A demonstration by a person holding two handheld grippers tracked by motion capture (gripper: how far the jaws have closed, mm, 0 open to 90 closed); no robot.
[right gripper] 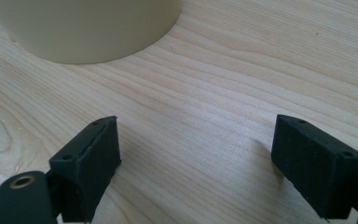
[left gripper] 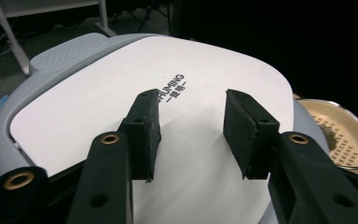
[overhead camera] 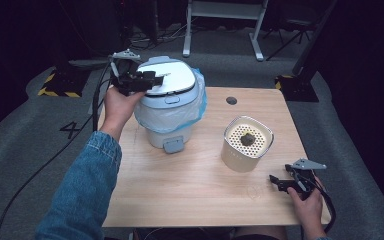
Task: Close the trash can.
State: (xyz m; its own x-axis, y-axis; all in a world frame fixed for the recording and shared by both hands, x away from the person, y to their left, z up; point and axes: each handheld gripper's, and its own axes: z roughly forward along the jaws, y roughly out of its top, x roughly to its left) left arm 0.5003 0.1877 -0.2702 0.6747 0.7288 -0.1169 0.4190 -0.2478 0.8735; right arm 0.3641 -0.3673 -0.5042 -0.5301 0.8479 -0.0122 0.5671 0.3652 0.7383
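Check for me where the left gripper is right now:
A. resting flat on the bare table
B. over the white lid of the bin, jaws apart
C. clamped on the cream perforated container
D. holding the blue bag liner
B: the left gripper sits above the white lid of the bin with a gap between its jaws and nothing in them; the high view shows it at the lid's left edge.

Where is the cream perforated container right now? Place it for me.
In the high view the cream perforated container stands on the right half of the wooden table, right of the white-lidded bin and just beyond the right gripper.
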